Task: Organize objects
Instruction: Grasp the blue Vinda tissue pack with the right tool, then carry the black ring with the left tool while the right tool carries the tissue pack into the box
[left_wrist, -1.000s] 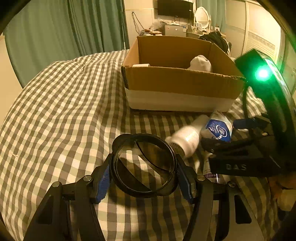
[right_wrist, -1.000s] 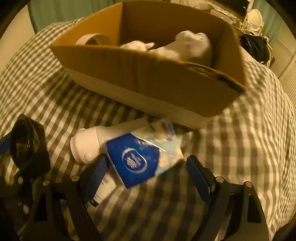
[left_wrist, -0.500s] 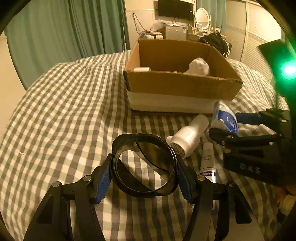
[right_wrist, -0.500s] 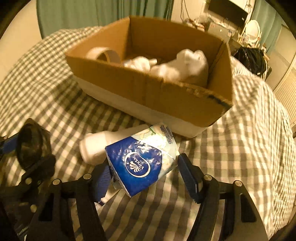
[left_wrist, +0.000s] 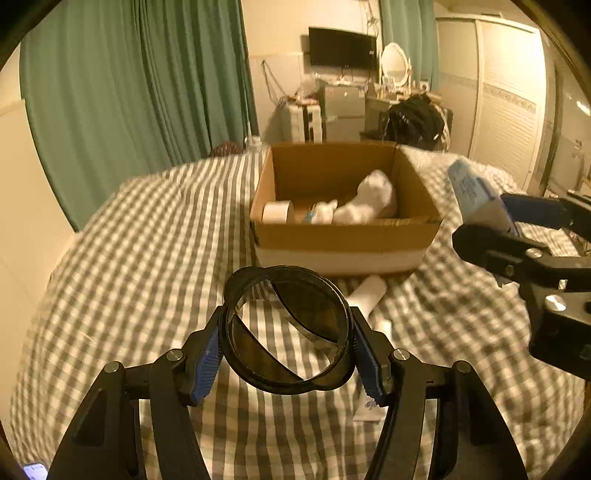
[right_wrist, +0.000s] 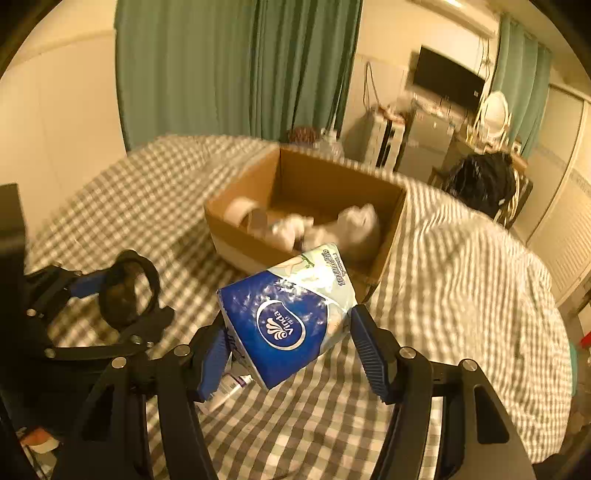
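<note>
Gripping a tissue pack (right_wrist: 291, 317) aloft near the cardboard box (right_wrist: 236, 240), the right tool (right_wrist: 286, 350) is risking slippage; the left tool (left_wrist: 286, 350) is clamping a dark goggle (left_wrist: 284, 328) that may twist free.

The white bottle (left_wrist: 365, 295) by the cardboard box (left_wrist: 343, 243) is hiding behind the goggles (left_wrist: 286, 328); the box's contents are blurring.

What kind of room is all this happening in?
Most likely a bedroom: a bed with a checked cover, green curtains, and a vanity mirror beside a wall-mounted TV.
</note>
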